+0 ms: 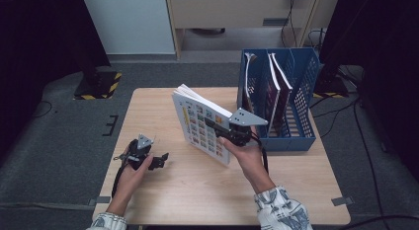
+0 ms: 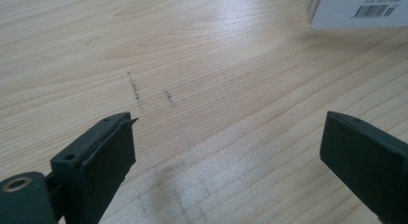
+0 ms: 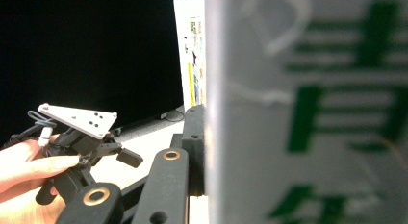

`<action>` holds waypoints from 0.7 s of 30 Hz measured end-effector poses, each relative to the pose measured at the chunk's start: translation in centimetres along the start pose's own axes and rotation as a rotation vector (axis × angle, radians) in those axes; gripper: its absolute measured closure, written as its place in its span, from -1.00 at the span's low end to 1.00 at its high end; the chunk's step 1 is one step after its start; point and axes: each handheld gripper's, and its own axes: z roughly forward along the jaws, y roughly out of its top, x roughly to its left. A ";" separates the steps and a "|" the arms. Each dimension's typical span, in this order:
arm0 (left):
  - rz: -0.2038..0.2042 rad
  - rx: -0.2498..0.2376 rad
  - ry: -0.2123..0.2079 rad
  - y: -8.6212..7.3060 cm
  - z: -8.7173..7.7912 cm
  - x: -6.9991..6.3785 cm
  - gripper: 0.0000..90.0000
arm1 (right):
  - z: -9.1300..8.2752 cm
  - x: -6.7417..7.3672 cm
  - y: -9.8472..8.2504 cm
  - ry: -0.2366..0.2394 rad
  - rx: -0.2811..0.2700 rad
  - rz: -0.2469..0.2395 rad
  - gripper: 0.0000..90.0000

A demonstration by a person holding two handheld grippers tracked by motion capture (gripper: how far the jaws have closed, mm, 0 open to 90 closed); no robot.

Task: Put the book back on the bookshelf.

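A thick white book point(image 1: 201, 124) with a grid of small coloured pictures on its cover is held upright above the table's middle. My right gripper point(image 1: 221, 129) is shut on its lower right edge. In the right gripper view the book point(image 3: 298, 108) stands pressed against my left jaw, its green print blurred. My left gripper point(image 1: 159, 161) rests low at the table's left front, open with nothing between its fingers. In the left gripper view my left gripper point(image 2: 226, 161) faces bare wood, and the book's barcode corner point(image 2: 358, 10) is at the top right.
A blue mesh file rack point(image 1: 296, 74) stands at the table's right rear with several books and folders in its slots. The wooden table point(image 1: 173, 190) has free room in front. Dark stands flank the table on the carpet.
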 end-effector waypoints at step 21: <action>0.000 0.027 -0.001 -0.2 0.4 0.0 -0.89 | -1.2 -0.3 0.5 -0.011 -0.002 -0.002 0.64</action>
